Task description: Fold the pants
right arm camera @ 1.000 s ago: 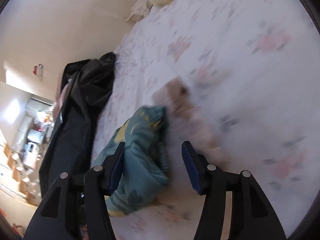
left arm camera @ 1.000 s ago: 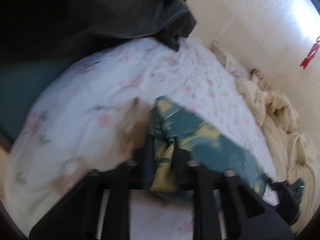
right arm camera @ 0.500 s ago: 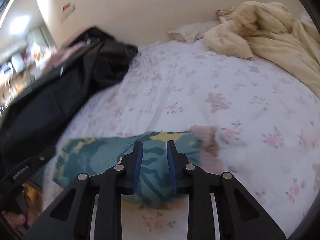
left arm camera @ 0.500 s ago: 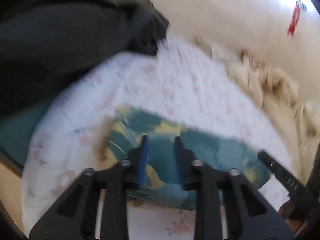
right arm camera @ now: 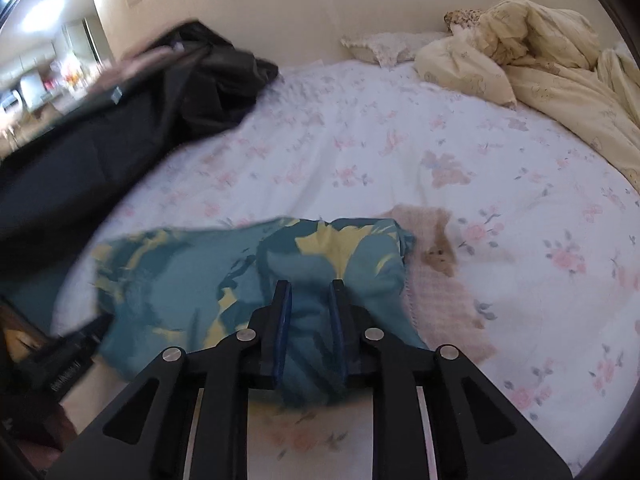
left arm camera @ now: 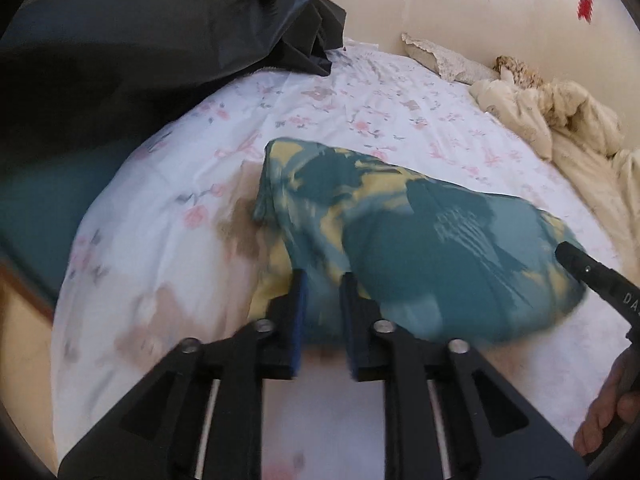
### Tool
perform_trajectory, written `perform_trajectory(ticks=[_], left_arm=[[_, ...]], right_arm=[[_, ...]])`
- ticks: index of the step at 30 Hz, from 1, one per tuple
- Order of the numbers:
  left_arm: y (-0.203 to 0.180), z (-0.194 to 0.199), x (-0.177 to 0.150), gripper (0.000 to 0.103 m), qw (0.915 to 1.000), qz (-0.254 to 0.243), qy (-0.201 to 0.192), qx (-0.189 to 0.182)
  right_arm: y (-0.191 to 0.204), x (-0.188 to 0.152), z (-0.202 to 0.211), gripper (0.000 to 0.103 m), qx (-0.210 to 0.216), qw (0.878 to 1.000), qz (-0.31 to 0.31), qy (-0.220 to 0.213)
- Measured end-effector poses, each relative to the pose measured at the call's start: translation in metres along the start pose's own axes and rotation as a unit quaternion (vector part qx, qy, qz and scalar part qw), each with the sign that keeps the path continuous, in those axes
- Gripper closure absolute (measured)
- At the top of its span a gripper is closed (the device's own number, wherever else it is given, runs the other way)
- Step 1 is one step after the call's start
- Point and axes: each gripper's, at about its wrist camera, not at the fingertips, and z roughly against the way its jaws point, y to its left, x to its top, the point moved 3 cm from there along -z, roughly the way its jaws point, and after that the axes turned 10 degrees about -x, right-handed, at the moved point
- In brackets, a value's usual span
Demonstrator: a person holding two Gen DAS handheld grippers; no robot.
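The pants (left arm camera: 420, 236) are teal with yellow leaf print and lie bunched on the floral bed sheet (left arm camera: 360, 112). My left gripper (left arm camera: 322, 280) is shut on the pants' near left edge. My right gripper (right arm camera: 310, 288) is shut on the pants (right arm camera: 224, 276) near their right end, with cloth bulging between the jaws. The right gripper's body shows at the right edge of the left wrist view (left arm camera: 600, 280), and the left gripper's body shows at the lower left of the right wrist view (right arm camera: 64, 360).
A black garment pile (left arm camera: 160, 32) lies along the bed's left side (right arm camera: 140, 100). A cream duvet (right arm camera: 540, 60) and a pillow (right arm camera: 384, 46) lie at the head, by the wall. A brownish patch marks the sheet (right arm camera: 436, 240) beside the pants.
Both grippers have closed on the pants; a second ago the right one was open. The pants have gone from a narrow bunch to a wider spread across the near bed edge.
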Motion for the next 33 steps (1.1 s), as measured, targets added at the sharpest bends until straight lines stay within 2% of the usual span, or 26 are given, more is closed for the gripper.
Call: perform_trajectory(ticks=[2, 4, 7, 8, 9, 10, 13, 16, 19, 21, 23, 25, 30, 33], left_arm=[[0.003, 0.026, -0.009, 0.046, 0.9998, 0.020, -0.001, 0.002], [0.001, 0.058, -0.019, 0.036, 0.9996, 0.024, -0.017, 0.004], [-0.008, 0.103, -0.031, 0.035, 0.9997, 0.004, -0.022, 0.001], [-0.012, 0.120, -0.037, 0.035, 0.9998, -0.002, -0.021, 0.000], [-0.014, 0.133, -0.041, 0.035, 0.9997, -0.006, -0.021, -0.004], [-0.019, 0.149, -0.047, 0.035, 0.9996, -0.014, -0.023, -0.010], [-0.035, 0.198, -0.070, 0.034, 0.9975, -0.052, -0.047, -0.004], [-0.049, 0.243, -0.095, 0.007, 0.9964, -0.061, -0.059, 0.003], [-0.061, 0.279, -0.110, 0.006, 0.9966, -0.053, -0.059, -0.024], [-0.073, 0.304, -0.125, 0.006, 0.9942, -0.074, -0.070, -0.034], [-0.083, 0.323, -0.141, 0.006, 0.9915, -0.101, -0.077, -0.030], [-0.085, 0.338, -0.155, 0.006, 0.9912, -0.104, -0.077, -0.028], [-0.084, 0.363, -0.177, 0.005, 0.9903, -0.105, -0.090, -0.012], [-0.081, 0.372, -0.190, 0.003, 0.9910, -0.098, -0.089, -0.013]], right_arm=[[-0.003, 0.000, 0.026, 0.081, 0.006, 1.000, -0.004, -0.008], [-0.004, -0.006, 0.057, 0.081, 0.010, 1.000, -0.006, -0.016], [0.001, -0.020, 0.106, 0.080, 0.014, 1.000, 0.007, -0.021], [0.003, -0.025, 0.125, 0.064, 0.018, 0.999, 0.012, -0.028], [0.006, -0.030, 0.144, 0.039, 0.023, 0.999, 0.014, -0.033], [0.008, -0.035, 0.162, 0.034, 0.025, 0.999, 0.015, -0.036], [0.015, -0.053, 0.216, 0.034, 0.024, 0.998, 0.028, -0.047], [0.018, -0.075, 0.260, 0.034, 0.026, 0.998, 0.030, -0.044], [0.017, -0.099, 0.300, 0.031, 0.014, 0.998, 0.031, -0.052], [0.016, -0.112, 0.321, 0.023, -0.001, 0.998, 0.032, -0.054], [0.014, -0.127, 0.338, 0.020, -0.024, 0.998, 0.033, -0.052], [0.009, -0.142, 0.354, 0.018, -0.022, 0.998, 0.021, -0.049], [0.001, -0.176, 0.388, 0.000, -0.038, 0.997, 0.005, -0.062], [0.003, -0.194, 0.404, 0.000, -0.048, 0.995, 0.017, -0.081]])
